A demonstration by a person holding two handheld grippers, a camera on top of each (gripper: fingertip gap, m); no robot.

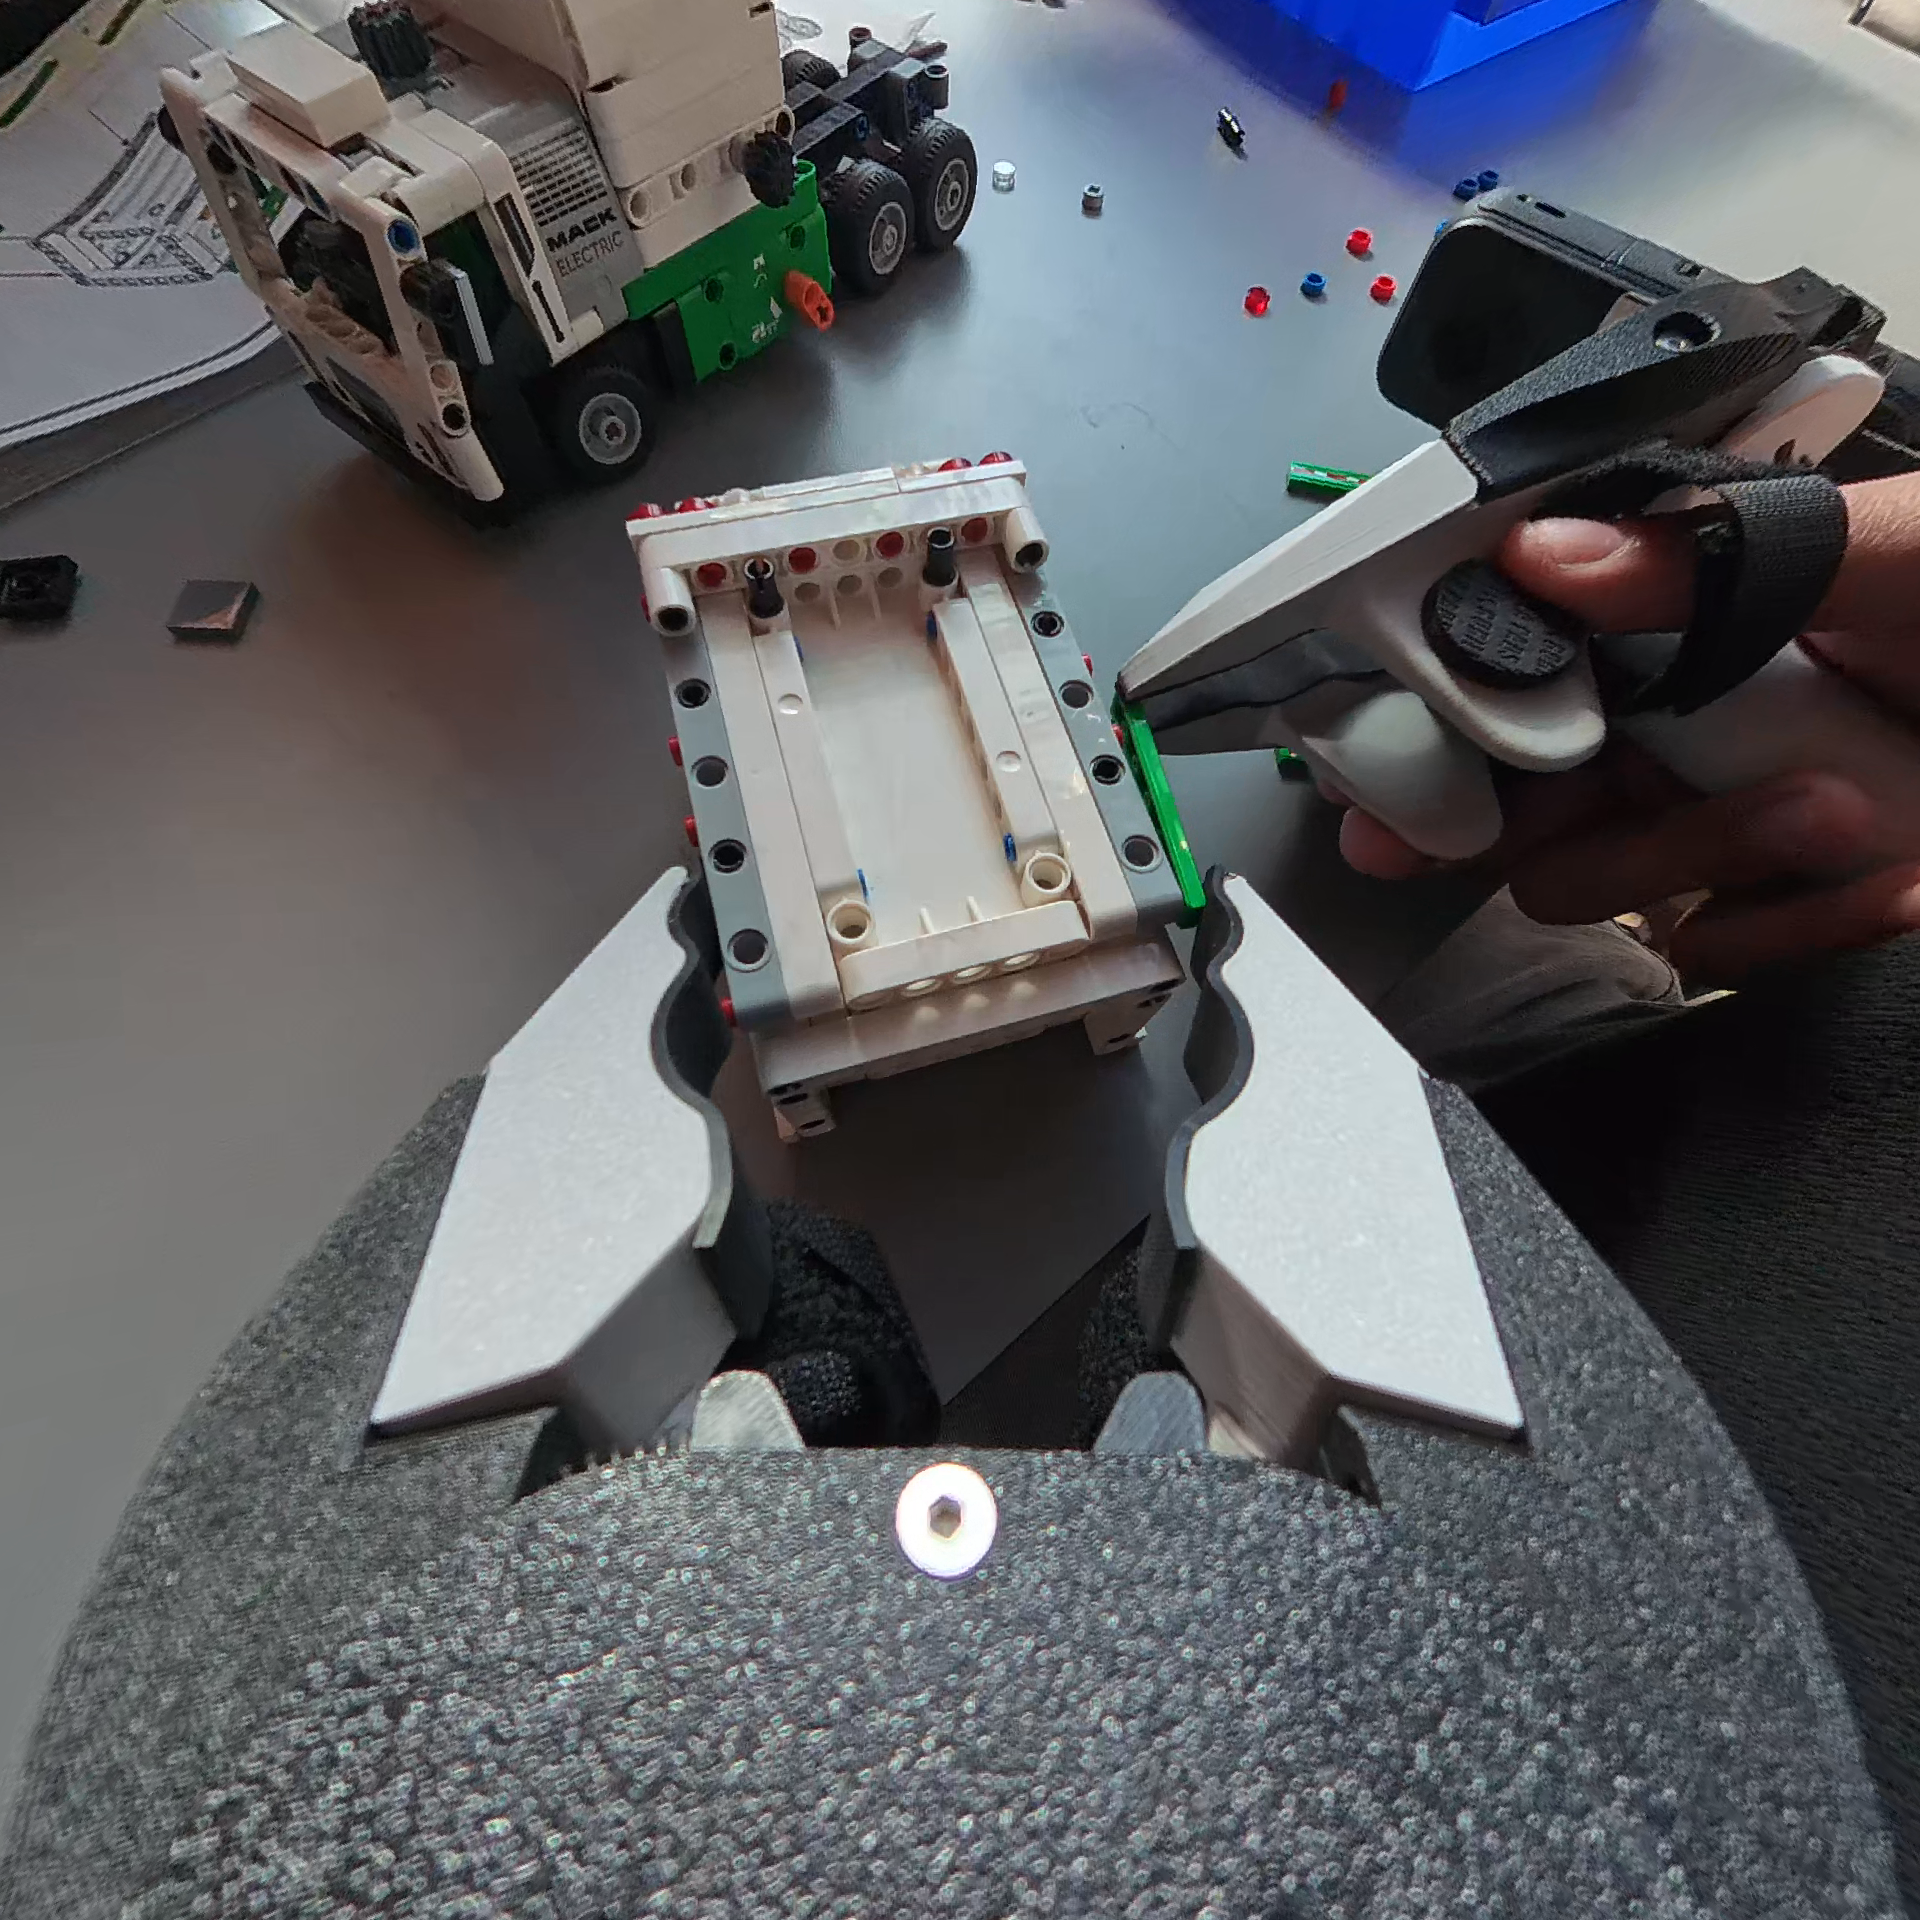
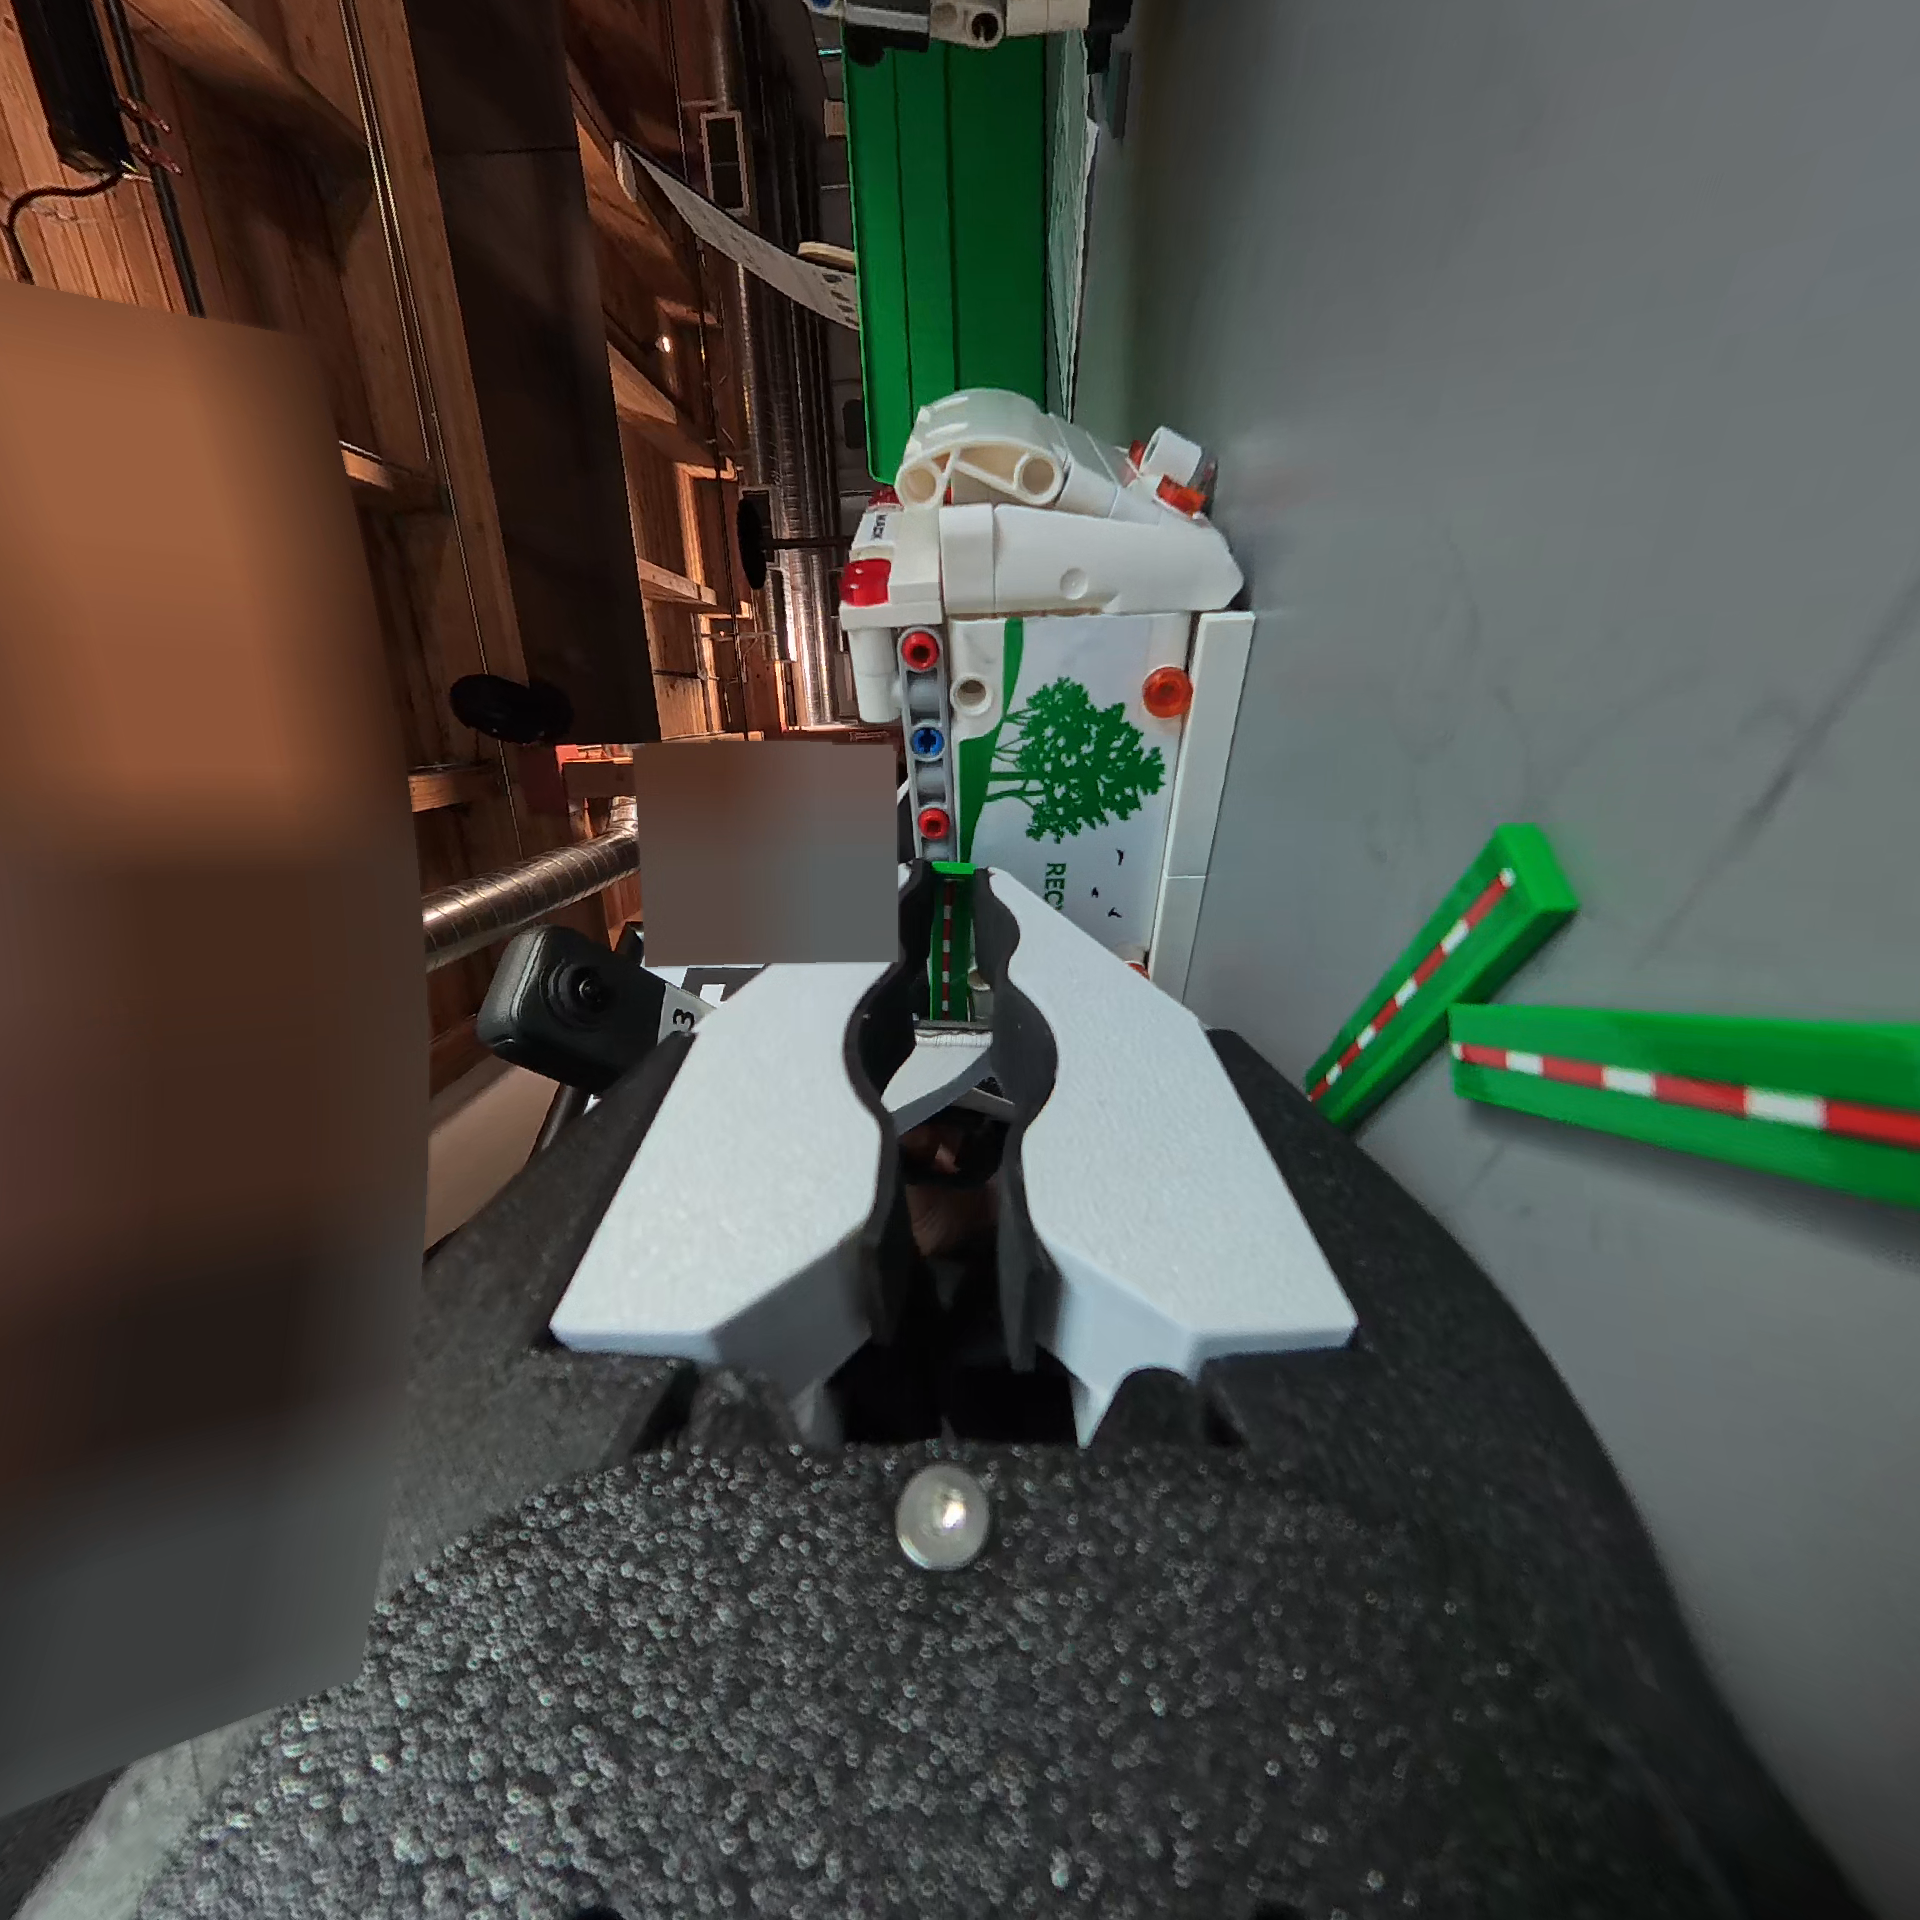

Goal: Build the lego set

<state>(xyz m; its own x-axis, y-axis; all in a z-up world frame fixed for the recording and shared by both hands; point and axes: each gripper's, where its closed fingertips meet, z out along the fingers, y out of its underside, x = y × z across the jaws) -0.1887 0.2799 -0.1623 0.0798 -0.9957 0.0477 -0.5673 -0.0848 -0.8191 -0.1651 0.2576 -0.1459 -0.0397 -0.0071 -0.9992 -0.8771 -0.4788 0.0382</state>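
Note:
A white box-shaped Lego body (image 1: 904, 748) with grey beams along its rim stands open side up on the grey table (image 1: 312, 831). My left gripper (image 1: 951, 909) has its fingers pressed on either side of the body's near end, holding it. My right gripper (image 1: 1127, 691) is shut on a green strip (image 1: 1164, 810) and holds it against the body's right side. In the right wrist view the right gripper (image 2: 951, 883) pinches this green strip (image 2: 951, 935), which has a red-and-white stripe, beside the body's tree-sticker panel (image 2: 1081, 769).
A part-built white and green truck (image 1: 520, 260) stands at the back left on printed sheets (image 1: 94, 260). Small red and blue pieces (image 1: 1314, 281) lie at the back right near a blue bin (image 1: 1455, 42). Two more green strips (image 2: 1444, 977) (image 2: 1683, 1091) lie on the table. There is about 5 cm between the tips of the two grippers.

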